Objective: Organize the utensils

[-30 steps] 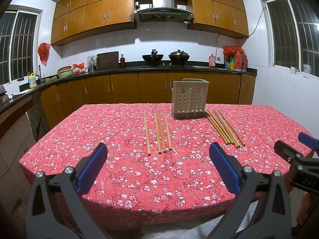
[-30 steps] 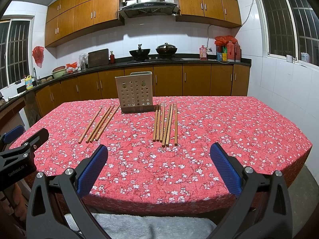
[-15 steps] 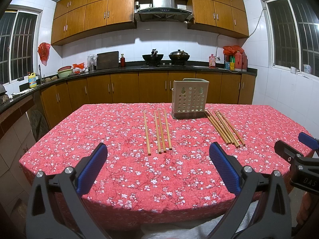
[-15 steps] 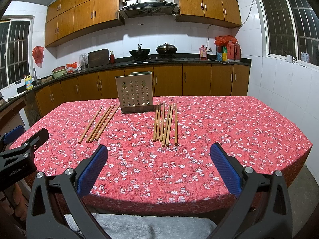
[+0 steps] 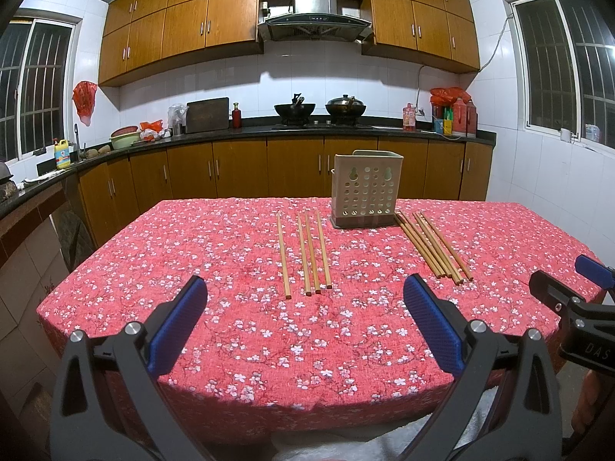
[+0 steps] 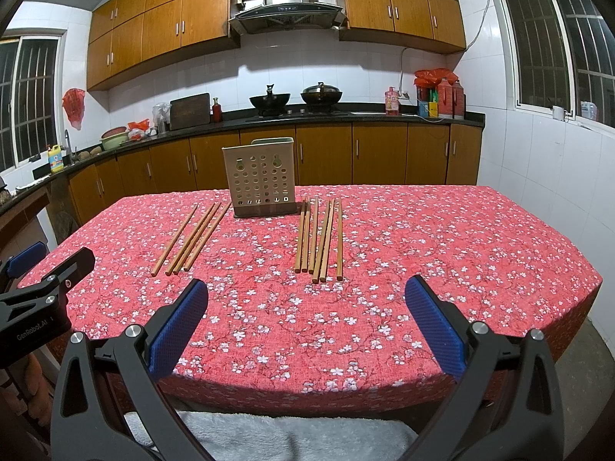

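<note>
A beige perforated utensil holder (image 5: pixel 364 190) (image 6: pixel 262 177) stands upright at the far middle of the table. Two groups of wooden chopsticks lie flat in front of it: several to its left (image 5: pixel 307 252) (image 6: pixel 192 236) and several to its right (image 5: pixel 433 244) (image 6: pixel 319 237). My left gripper (image 5: pixel 303 320) hovers open over the table's near edge, nothing between its blue pads. My right gripper (image 6: pixel 305 319) is likewise open and empty at the near edge. Each gripper shows at the side of the other's view: the right gripper (image 5: pixel 576 299), the left gripper (image 6: pixel 38 288).
The table wears a red floral cloth (image 5: pixel 250 326) (image 6: pixel 423 269). A white towel (image 6: pixel 269 438) lies below the near edge. Behind the table run wooden kitchen cabinets (image 5: pixel 238 169) with a black counter holding woks, bottles and a cutting board.
</note>
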Tool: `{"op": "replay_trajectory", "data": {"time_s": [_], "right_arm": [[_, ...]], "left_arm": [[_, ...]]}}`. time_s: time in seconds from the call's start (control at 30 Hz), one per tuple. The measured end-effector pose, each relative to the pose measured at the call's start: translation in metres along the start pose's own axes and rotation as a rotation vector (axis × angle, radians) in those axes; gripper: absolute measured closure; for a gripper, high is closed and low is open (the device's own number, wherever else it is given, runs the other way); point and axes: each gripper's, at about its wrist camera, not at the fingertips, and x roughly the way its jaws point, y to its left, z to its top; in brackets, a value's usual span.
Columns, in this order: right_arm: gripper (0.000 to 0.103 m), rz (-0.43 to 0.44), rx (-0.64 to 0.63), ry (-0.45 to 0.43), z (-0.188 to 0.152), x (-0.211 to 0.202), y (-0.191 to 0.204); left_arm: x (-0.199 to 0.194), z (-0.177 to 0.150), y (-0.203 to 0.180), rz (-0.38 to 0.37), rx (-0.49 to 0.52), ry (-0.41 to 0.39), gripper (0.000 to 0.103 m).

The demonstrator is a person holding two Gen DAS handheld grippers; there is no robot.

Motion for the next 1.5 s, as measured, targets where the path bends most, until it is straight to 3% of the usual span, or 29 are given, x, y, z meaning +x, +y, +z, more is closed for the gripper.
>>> {"op": "replay_trajectory", "data": {"time_s": [0.73,0.83,1.07,1.13,1.27,1.43,1.5], "right_arm": [[0.002,0.006,0.009,0.018,-0.001,0.008,-0.001],[0.002,-0.001,0.028,0.05,0.001,0.017,-0.007],[0.003,-0.043,0.137,0.194,0.008,0.061,-0.035],[0.011,-0.047,0.167,0.234,0.015,0.078,-0.042],[0.037,-0.049,0.203,0.313,0.03,0.114,-0.059],[0.059,-0.04,0.216,0.386,0.043,0.163,-0.067],[0.068,-0.029,0.213,0.414,0.045,0.181,-0.068]], "left_arm": [[0.005,-0.003,0.0,0.008,-0.002,0.014,0.004],[0.016,-0.001,0.004,0.021,-0.015,0.03,0.004],[0.062,0.012,0.029,0.057,-0.054,0.154,0.004],[0.079,0.016,0.038,0.058,-0.062,0.193,0.004],[0.114,0.024,0.055,0.047,-0.096,0.271,0.004],[0.157,0.033,0.068,0.018,-0.133,0.355,0.035],[0.171,0.035,0.068,0.007,-0.131,0.38,0.04]]}}
